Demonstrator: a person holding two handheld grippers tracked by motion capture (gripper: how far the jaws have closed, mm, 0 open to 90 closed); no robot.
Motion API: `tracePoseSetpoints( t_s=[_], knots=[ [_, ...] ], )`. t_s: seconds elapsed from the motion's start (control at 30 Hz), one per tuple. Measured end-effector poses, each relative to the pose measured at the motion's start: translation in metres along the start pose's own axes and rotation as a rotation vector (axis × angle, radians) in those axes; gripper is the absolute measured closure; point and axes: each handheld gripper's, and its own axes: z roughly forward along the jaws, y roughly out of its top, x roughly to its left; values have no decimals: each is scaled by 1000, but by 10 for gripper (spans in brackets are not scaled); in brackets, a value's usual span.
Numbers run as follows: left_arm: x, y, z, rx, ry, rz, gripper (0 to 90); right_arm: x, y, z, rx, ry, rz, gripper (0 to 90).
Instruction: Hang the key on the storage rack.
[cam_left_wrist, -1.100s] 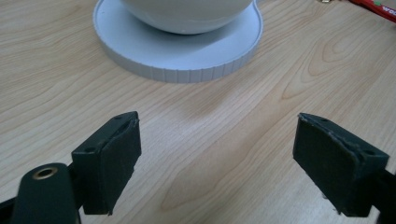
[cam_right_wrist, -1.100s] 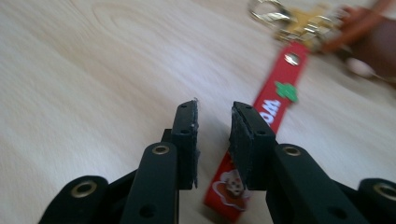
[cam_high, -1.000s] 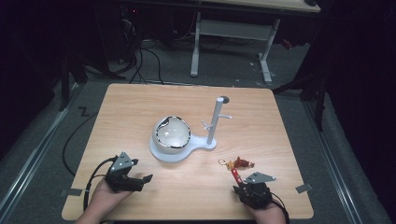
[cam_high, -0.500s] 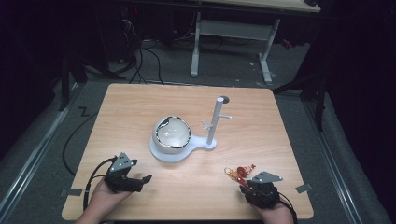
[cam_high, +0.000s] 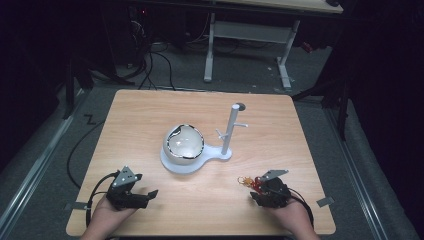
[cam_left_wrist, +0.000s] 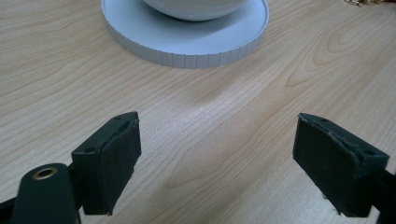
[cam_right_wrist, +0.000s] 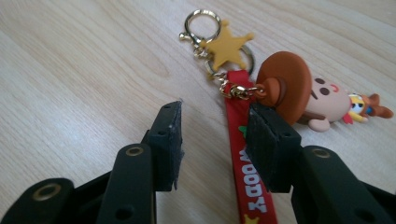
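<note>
A Woody keychain (cam_right_wrist: 285, 88) lies flat on the wooden table (cam_high: 150, 120), with a red strap (cam_right_wrist: 236, 109), a yellow star (cam_right_wrist: 226, 46) and a gold ring (cam_right_wrist: 203, 21). My right gripper (cam_right_wrist: 215, 135) is just behind it, and its jaws have just been opening. Bare wood shows between the pads; the strap runs under the right-hand jaw. In the high view the keychain (cam_high: 247, 181) rests at the tips of the right gripper (cam_high: 257, 189), near the front right. My left gripper (cam_high: 147, 195) (cam_left_wrist: 217, 154) rests at the front left, open and holding nothing.
A white stand (cam_high: 187, 166) sits mid-table, carrying a round white bowl (cam_high: 185, 145) and an upright post (cam_high: 231, 130) with short pegs. Its ribbed base (cam_left_wrist: 187, 44) lies ahead of the left gripper. Cables and a desk frame stand beyond the far edge.
The right gripper's jaws have spread apart and the hand has shifted slightly over the table. The keychain stays on the wood. The left gripper has not moved.
</note>
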Motion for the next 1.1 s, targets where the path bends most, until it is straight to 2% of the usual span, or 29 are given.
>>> tracePoseSetpoints(
  t_s=[0.07, 0.1, 0.13, 0.17, 0.27, 0.3, 0.33, 0.37, 0.4, 0.43, 0.53, 0.63, 0.77, 0.83, 0.87, 0.9, 1.0, 1.03, 1.1],
  knots=[
    [1, 0, -1, -2, 3, -3, 160, -2, 8, 0, 56, 3, -33, 558],
    [0, 0, -1, 0, 6, 0, 160, -3, 12, 1, 94, -13, -56, 555],
    [0, 0, -1, 0, 6, 0, 160, -3, 12, 1, 94, -13, -56, 555],
    [0, 0, -1, 1, 6, 3, 160, -5, 14, 1, 122, -17, -59, 557],
    [1, 0, -1, 1, 4, 4, 161, -8, 13, 0, 132, -15, -55, 563],
    [1, 0, 0, 1, 1, 3, 160, -10, 13, 1, 159, -15, -49, 593],
    [1, 0, 0, 1, 1, 3, 160, -10, 13, 1, 159, -15, -49, 593],
    [1, 0, 0, 1, -1, 5, 160, -12, 13, 0, 166, 8, -28, 629],
    [1, 0, 0, 1, -1, 5, 160, -12, 13, 0, 166, 8, -28, 629],
    [1, 1, -1, -2, -1, 11, 160, -12, 11, -1, 172, 17, -35, 697],
    [1, 1, -2, -3, 0, 14, 160, -9, 8, -4, 192, 24, -47, 718],
    [1, 2, -1, -2, 0, 12, 160, -1, 3, -9, 249, 28, -74, 725],
    [0, 2, -1, 0, 0, 20, 160, 1, 2, -11, 271, 30, -94, 708],
    [0, 2, -1, -1, 0, 17, 160, 3, 8, -9, 278, 20, -85, 617],
    [0, 2, -1, -1, 0, 17, 160, 3, 8, -9, 278, 20, -85, 617],
    [0, 2, -1, -1, 0, 16, 160, 4, 15, -6, 295, 17, -54, 563],
    [0, 2, -1, 0, 0, 19, 161, 4, 23, -2, 309, 5, -51, 563],
    [0, 2, -1, -1, 0, 19, 161, 2, 28, 2, 331, 1, -26, 563],
    [0, 2, -1, -4, 0, 16, 160, 0, 30, 4, 336, 1, -24, 558]
  ],
)
